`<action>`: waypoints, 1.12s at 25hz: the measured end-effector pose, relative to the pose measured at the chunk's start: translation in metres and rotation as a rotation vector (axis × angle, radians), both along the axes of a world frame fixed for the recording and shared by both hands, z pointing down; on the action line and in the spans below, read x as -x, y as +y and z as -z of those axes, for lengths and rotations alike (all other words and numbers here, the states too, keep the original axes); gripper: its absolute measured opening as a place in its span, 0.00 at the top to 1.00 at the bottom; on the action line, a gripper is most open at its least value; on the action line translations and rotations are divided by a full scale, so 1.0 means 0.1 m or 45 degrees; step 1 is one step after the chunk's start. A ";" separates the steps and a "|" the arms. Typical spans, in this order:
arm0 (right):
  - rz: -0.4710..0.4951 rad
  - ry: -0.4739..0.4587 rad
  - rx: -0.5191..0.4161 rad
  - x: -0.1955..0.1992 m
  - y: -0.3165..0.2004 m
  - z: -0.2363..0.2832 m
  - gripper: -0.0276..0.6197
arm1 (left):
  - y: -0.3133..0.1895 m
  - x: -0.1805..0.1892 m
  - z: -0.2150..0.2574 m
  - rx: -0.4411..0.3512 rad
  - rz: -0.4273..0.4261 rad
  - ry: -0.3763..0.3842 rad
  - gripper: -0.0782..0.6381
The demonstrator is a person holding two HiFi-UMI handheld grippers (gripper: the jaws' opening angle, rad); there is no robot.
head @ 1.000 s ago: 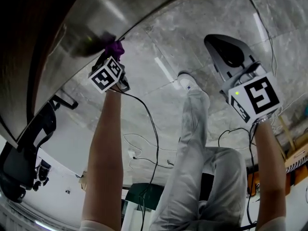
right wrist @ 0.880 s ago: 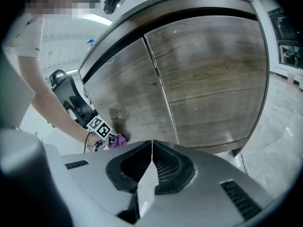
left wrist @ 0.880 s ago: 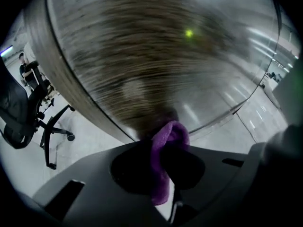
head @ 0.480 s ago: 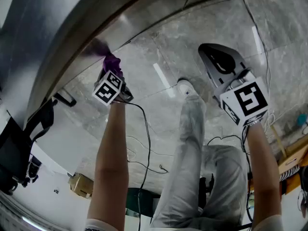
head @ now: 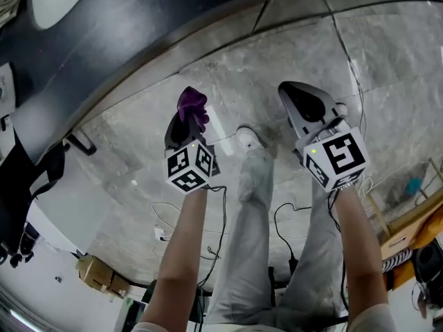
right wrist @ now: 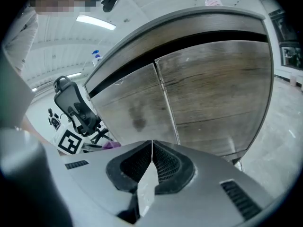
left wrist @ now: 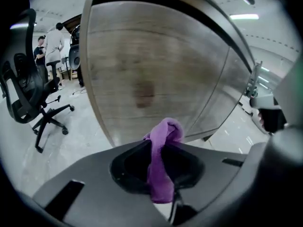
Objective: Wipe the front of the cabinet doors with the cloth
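Pinching the purple cloth (left wrist: 160,167), the left gripper (left wrist: 163,143) faces a cabinet door (left wrist: 156,65). Only its own view shows the right gripper (right wrist: 151,148) pressed together, empty.

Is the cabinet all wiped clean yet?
Not yet, it seems. The left claw pinches the purple cloth, held off the brown wooden cabinet door. A darker smudge on it may be a wiped damp spot. The right claw is shut, empty. The doors likely need more wiping.

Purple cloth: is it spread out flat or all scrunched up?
Scrunched up. The purple cloth is pinched into a bunched strip between the jaws of the left hand-held gripper, its end poking out in a lump.
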State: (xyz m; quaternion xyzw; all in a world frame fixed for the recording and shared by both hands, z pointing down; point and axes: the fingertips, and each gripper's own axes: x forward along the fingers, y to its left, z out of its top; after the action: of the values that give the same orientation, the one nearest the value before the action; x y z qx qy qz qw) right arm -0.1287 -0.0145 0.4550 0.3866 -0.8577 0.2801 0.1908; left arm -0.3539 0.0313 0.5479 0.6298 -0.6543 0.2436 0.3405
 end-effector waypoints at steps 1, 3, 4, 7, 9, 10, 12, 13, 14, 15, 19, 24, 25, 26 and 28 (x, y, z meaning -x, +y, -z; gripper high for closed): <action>-0.006 0.001 0.000 -0.07 -0.01 0.00 0.91 | -0.07 -0.17 0.12 -0.048 -0.026 0.018 0.81; -0.011 -0.008 -0.006 -0.22 -0.05 0.03 0.91 | -0.23 -0.52 0.41 -0.163 -0.071 0.048 0.81; -0.015 -0.016 -0.009 -0.31 -0.08 0.05 0.91 | -0.31 -0.69 0.57 -0.223 -0.091 0.062 0.81; -0.064 -0.043 -0.003 -0.59 -0.23 0.08 0.91 | -0.60 -1.08 1.06 -0.388 -0.145 0.069 0.81; -0.114 -0.074 0.008 -0.78 -0.37 0.10 0.91 | -0.79 -1.28 1.40 -0.488 -0.153 0.051 0.81; -0.125 -0.093 0.007 -0.87 -0.45 0.12 0.91 | -0.86 -1.39 1.55 -0.535 -0.141 0.041 0.81; -0.102 -0.120 -0.006 -1.04 -0.58 0.20 0.91 | -0.98 -1.61 1.83 -0.615 -0.097 0.028 0.81; -0.078 -0.124 -0.009 -1.12 -0.62 0.23 0.91 | -1.02 -1.73 1.96 -0.649 -0.075 0.024 0.81; -0.053 -0.125 -0.007 -1.21 -0.65 0.26 0.91 | -1.06 -1.83 2.07 -0.679 -0.053 0.018 0.81; -0.030 -0.127 0.001 -1.28 -0.67 0.29 0.91 | -1.10 -1.92 2.17 -0.707 -0.031 0.006 0.81; 0.067 -0.150 0.000 -1.56 -0.84 0.47 0.91 | -1.27 -2.15 2.38 -0.770 0.079 -0.098 0.81; 0.171 -0.164 -0.060 -1.81 -1.03 0.69 0.91 | -1.41 -2.24 2.34 -0.755 0.189 -0.193 0.81; 0.180 -0.161 -0.068 -1.81 -1.06 0.69 0.91 | -1.44 -2.25 2.33 -0.756 0.181 -0.197 0.81; 0.188 -0.154 -0.074 -1.83 -1.08 0.67 0.91 | -1.46 -2.28 2.32 -0.759 0.171 -0.193 0.81; 0.199 -0.132 -0.083 -1.86 -1.14 0.59 0.91 | -1.53 -2.43 2.27 -0.766 0.135 -0.165 0.81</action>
State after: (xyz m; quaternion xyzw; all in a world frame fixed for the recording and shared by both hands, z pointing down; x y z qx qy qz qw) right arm 0.0573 -0.1286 0.3960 0.3094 -0.9027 0.2558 0.1547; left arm -0.1106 -0.1213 0.3209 0.6504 -0.7493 0.0605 0.1089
